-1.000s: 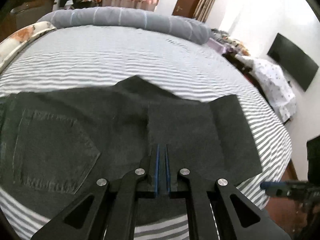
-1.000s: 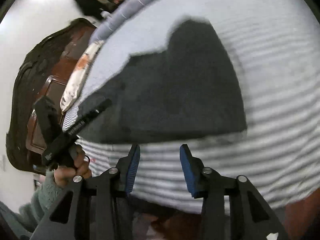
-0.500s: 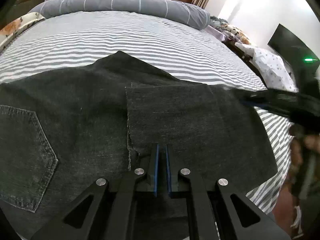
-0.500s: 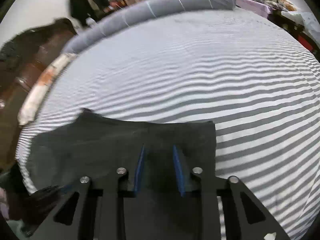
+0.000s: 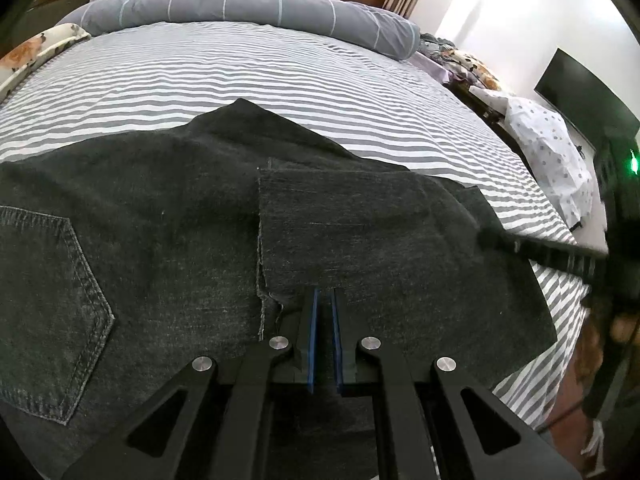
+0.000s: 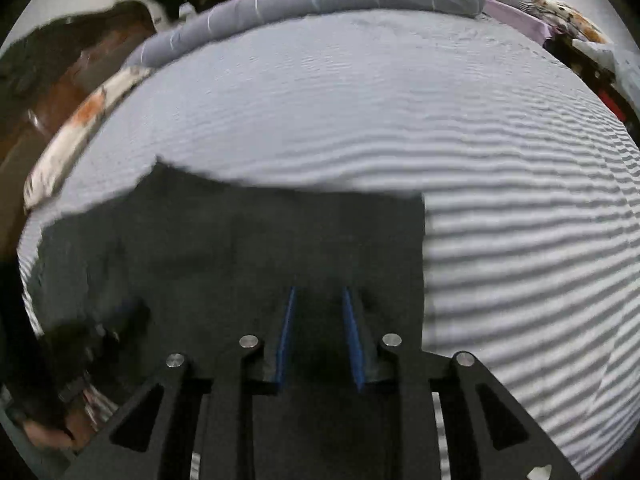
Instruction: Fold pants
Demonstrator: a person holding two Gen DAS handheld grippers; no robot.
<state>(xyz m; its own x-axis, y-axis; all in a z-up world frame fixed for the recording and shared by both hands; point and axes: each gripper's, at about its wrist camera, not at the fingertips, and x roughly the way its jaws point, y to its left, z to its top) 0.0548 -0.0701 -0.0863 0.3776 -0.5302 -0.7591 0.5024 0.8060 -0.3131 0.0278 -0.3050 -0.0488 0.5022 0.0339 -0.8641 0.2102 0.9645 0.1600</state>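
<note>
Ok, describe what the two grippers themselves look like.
Both match: the left gripper and right gripper have matte black angular linkage frames with triangular cut-outs, round silver pivot pins, and two narrow black fingers lined with blue pads. No cables or markings show.

The dark grey denim pants (image 5: 168, 248) lie flat across the striped bed (image 5: 280, 80), back pocket (image 5: 44, 304) facing up at the left, with the leg end (image 5: 380, 248) folded back over the middle.
</note>
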